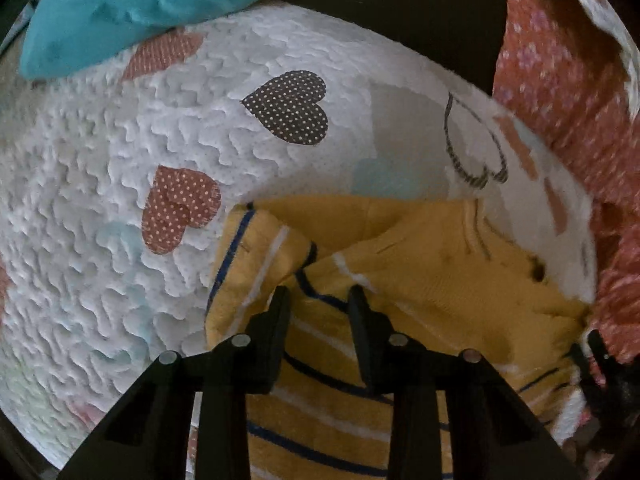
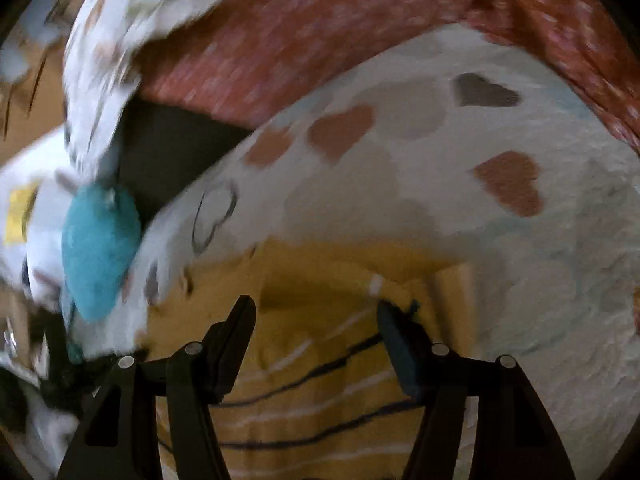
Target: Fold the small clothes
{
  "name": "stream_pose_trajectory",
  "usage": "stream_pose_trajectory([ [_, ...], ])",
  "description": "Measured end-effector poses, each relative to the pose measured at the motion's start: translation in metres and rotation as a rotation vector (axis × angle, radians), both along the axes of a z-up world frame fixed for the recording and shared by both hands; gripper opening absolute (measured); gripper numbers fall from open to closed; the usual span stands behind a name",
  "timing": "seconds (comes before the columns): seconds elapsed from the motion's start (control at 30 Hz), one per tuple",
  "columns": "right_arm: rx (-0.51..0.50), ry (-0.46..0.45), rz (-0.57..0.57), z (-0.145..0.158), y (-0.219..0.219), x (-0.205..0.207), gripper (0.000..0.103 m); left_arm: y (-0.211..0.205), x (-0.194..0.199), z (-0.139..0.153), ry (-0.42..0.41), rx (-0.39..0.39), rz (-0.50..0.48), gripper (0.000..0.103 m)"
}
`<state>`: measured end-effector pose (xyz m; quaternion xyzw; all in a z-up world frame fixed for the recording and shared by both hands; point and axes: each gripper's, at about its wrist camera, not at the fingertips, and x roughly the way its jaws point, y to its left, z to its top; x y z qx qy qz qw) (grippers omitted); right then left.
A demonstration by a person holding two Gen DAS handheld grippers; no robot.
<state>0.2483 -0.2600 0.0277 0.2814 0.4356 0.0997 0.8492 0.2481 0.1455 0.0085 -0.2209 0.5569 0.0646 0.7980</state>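
A small yellow garment with white and navy stripes lies partly folded on a white quilt with heart patches. My left gripper is open just above the garment's striped part, fingers apart and holding nothing. The other gripper shows at the right edge of this view. In the right wrist view, which is blurred, the same yellow garment lies under my right gripper, which is open wide with nothing between its fingers.
A teal cushion lies at the quilt's far left; it also shows in the right wrist view. A red patterned blanket borders the quilt on the right, also in the right wrist view. A dark gap lies beyond the quilt.
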Motion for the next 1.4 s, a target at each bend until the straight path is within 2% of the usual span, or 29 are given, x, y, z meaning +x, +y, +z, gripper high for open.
stream_pose_trajectory([
  [0.1,0.053,-0.014,-0.114,0.008,-0.028,-0.006,0.071,0.015,-0.013,0.014,-0.027,-0.087,0.027,0.031],
  [0.23,0.096,-0.007,-0.156,0.018,-0.046,-0.019,0.072,0.034,-0.043,0.031,-0.060,-0.075,0.047,0.044],
  [0.3,0.088,0.014,-0.142,0.020,-0.048,-0.030,0.073,0.042,-0.064,0.031,-0.060,-0.053,0.058,0.054],
  [0.37,0.058,0.032,-0.103,0.019,-0.041,-0.043,0.073,0.049,-0.083,0.025,-0.052,-0.064,0.069,0.058],
  [0.47,-0.007,0.069,-0.069,0.014,-0.036,-0.065,0.073,0.050,-0.108,0.005,-0.030,-0.125,0.061,0.059],
  [0.57,-0.054,0.098,-0.047,0.008,-0.036,-0.086,0.073,0.039,-0.117,-0.010,-0.033,-0.160,0.035,0.066],
  [0.67,-0.086,0.124,-0.052,0.000,-0.041,-0.111,0.074,0.024,-0.119,-0.020,-0.031,-0.195,-0.012,0.067],
  [0.7,-0.086,0.137,-0.060,-0.004,-0.042,-0.117,0.075,0.018,-0.117,-0.022,-0.021,-0.195,-0.035,0.065],
  [0.73,-0.077,0.152,-0.065,-0.009,-0.043,-0.124,0.075,0.009,-0.115,-0.024,-0.005,-0.177,-0.071,0.057],
  [0.77,-0.060,0.168,-0.068,-0.016,-0.043,-0.130,0.075,0.002,-0.115,-0.024,0.008,-0.137,-0.100,0.029],
  [0.8,-0.048,0.178,-0.067,-0.020,-0.042,-0.133,0.075,-0.005,-0.115,-0.023,0.020,-0.086,-0.125,0.017],
  [0.9,-0.044,0.198,-0.011,-0.030,-0.033,-0.135,0.075,-0.002,-0.123,-0.016,-0.001,-0.084,-0.115,0.009],
  [1.0,-0.057,0.214,0.062,-0.031,-0.024,-0.132,0.010,0.010,-0.137,-0.010,-0.017,-0.110,-0.070,0.008],
  [1.17,-0.118,0.247,-0.014,-0.035,-0.042,-0.130,0.011,0.020,-0.152,-0.016,0.011,-0.097,-0.024,0.005],
  [1.27,-0.067,0.222,-0.047,-0.029,-0.047,-0.129,0.023,0.022,-0.155,-0.013,-0.026,-0.117,-0.019,0.006],
  [1.3,-0.063,0.194,-0.064,-0.022,-0.047,-0.129,0.031,0.022,-0.155,-0.011,-0.042,-0.122,-0.018,0.006],
  [1.33,-0.066,0.156,-0.085,-0.013,-0.047,-0.130,0.042,0.024,-0.159,-0.007,-0.066,-0.123,-0.011,0.007],
  [1.4,-0.108,0.045,-0.157,0.009,-0.042,-0.132,0.053,0.031,-0.163,0.001,-0.112,-0.114,0.021,0.007],
])
